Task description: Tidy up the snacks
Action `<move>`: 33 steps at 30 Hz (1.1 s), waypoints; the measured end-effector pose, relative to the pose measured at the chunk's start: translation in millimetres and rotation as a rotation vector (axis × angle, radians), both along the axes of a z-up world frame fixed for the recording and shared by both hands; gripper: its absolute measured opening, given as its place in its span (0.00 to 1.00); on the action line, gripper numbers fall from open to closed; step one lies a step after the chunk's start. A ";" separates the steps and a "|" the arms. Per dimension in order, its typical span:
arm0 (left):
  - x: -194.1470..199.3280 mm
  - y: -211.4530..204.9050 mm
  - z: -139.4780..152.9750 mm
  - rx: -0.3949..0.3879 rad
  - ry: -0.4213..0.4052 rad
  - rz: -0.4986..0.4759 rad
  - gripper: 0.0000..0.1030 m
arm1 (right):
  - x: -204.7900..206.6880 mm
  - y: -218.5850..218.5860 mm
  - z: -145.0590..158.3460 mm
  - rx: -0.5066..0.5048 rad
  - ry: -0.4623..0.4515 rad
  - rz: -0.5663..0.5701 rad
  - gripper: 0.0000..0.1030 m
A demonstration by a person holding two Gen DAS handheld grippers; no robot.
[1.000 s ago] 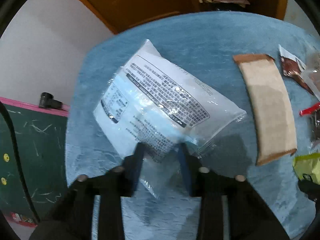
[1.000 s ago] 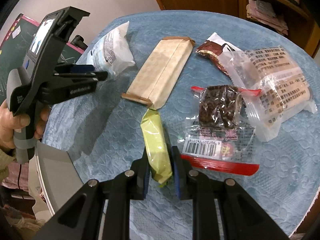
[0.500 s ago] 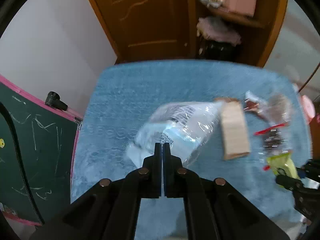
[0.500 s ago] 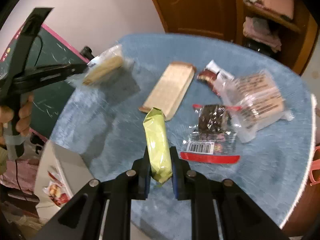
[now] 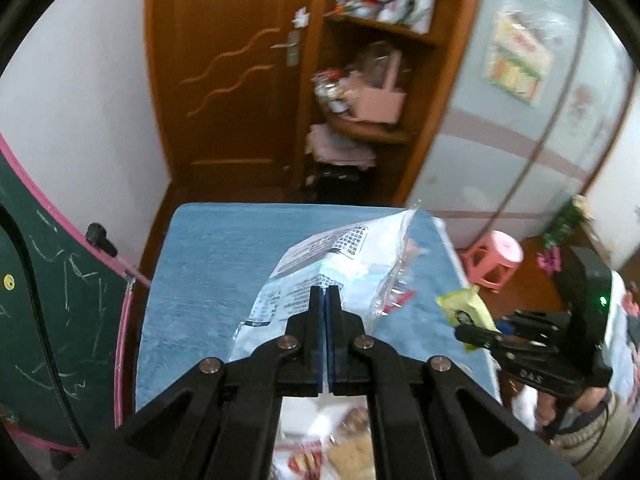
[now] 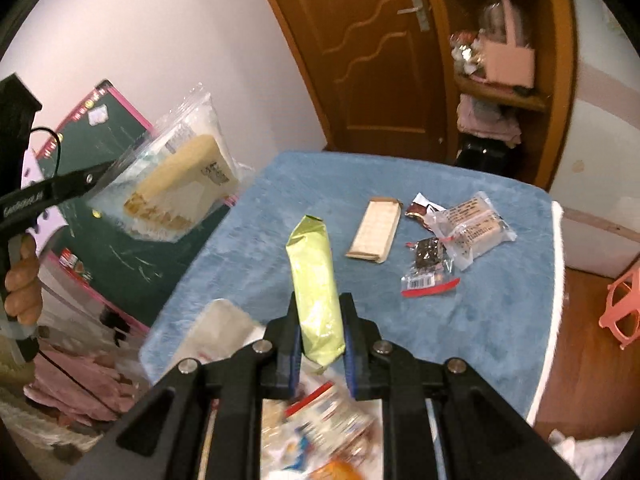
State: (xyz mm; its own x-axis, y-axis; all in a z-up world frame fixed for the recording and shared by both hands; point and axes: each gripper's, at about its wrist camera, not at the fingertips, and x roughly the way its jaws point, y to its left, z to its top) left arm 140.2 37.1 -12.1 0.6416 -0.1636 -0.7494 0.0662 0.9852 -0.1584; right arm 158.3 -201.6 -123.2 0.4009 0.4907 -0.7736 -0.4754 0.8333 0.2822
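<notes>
The clear crinkled plastic bag (image 5: 340, 264), printed with black text and holding a pale yellow slab, is pinched at one thin edge by the left gripper (image 5: 325, 300), whose blue-padded jaws are pressed nearly together on the film; the bag is held in the air above the near-left side of the table (image 6: 500, 320). In the right wrist view the same bag (image 6: 180, 184) is seen hanging tilted from the left gripper (image 6: 100, 178), clear of the tabletop. The glossy yellow-green foil packet (image 6: 316, 280), oblong and pillow-shaped, is clamped at its lower end between the jaws of the right gripper (image 6: 320, 340) and is raised off the table, pointing away from the camera. The table is covered by a plush blue cloth with a white trim edge. Left lying on the cloth, grouped toward the far right, are a flat tan rectangular wrapper (image 6: 374, 234), a dark brown sachet (image 6: 420, 210), a clear bag of pale rolls (image 6: 474, 228) and a clear red-edged pack with dark contents (image 6: 428, 268). Blurred colourful packaging (image 6: 316, 432) is seen beneath the right gripper.
</notes>
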 end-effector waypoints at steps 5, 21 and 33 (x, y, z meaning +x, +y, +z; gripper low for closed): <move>-59.3 -13.2 13.5 -0.022 0.002 -0.123 0.00 | -63.9 3.6 33.6 0.001 -0.042 -0.038 0.16; -143.5 -45.2 -53.6 0.082 0.141 -0.289 0.37 | -157.5 29.6 7.1 -0.200 0.034 -0.195 0.60; -142.1 -24.8 -37.6 0.047 0.104 -0.207 0.74 | -168.4 12.6 33.9 -0.086 0.012 -0.315 0.67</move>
State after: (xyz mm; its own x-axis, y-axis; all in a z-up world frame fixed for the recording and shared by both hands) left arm -1.9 12.4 -49.7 0.5173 -0.2468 -0.8194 0.2530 0.9588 -0.1290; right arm -10.1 -189.0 -89.3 0.5131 0.2763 -0.8126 -0.1873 0.9600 0.2082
